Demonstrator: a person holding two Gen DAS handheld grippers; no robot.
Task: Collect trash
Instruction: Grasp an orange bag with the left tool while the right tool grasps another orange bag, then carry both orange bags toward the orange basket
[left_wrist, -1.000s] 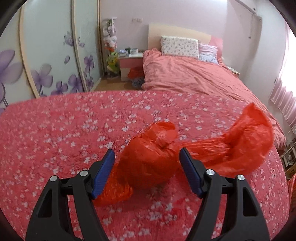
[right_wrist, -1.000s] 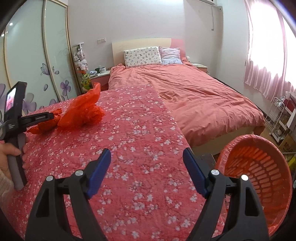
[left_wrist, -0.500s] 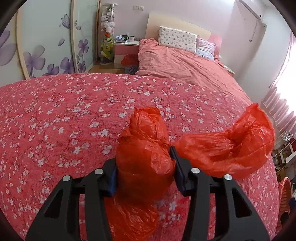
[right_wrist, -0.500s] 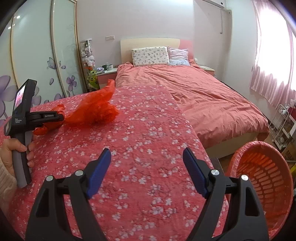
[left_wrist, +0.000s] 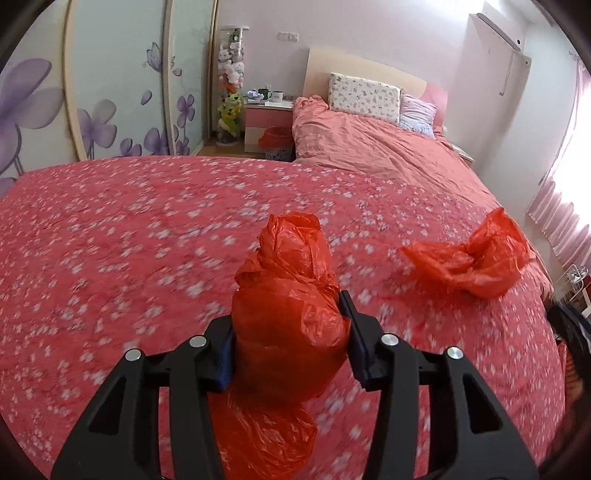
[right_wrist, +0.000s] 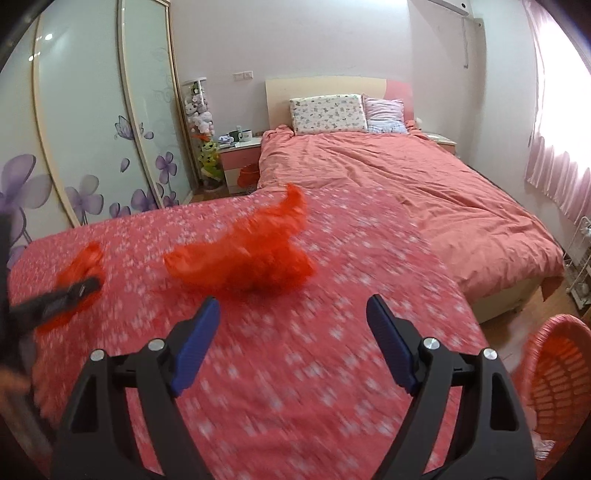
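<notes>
My left gripper (left_wrist: 288, 325) is shut on a crumpled red plastic bag (left_wrist: 288, 288), which bulges above and below the pads and hangs just over the floral red bedspread (left_wrist: 110, 240). A second red plastic bag (left_wrist: 469, 262) lies loose on the spread to the right. In the right wrist view that loose bag (right_wrist: 251, 254) sits just ahead of my right gripper (right_wrist: 292, 306), which is open with nothing between its blue pads. At far left the blurred left gripper (right_wrist: 70, 291) carries its red bag (right_wrist: 83, 258).
An orange plastic basket (right_wrist: 554, 376) stands on the floor at the lower right, off the spread's edge. A bed with a pink duvet (right_wrist: 424, 192) lies behind. A nightstand (right_wrist: 240, 162) and sliding wardrobe doors (right_wrist: 92, 129) line the left.
The left jaws closed onto the red bag and carried it left, apart from the second bag. The right gripper, still open, came closer to the loose bag.
</notes>
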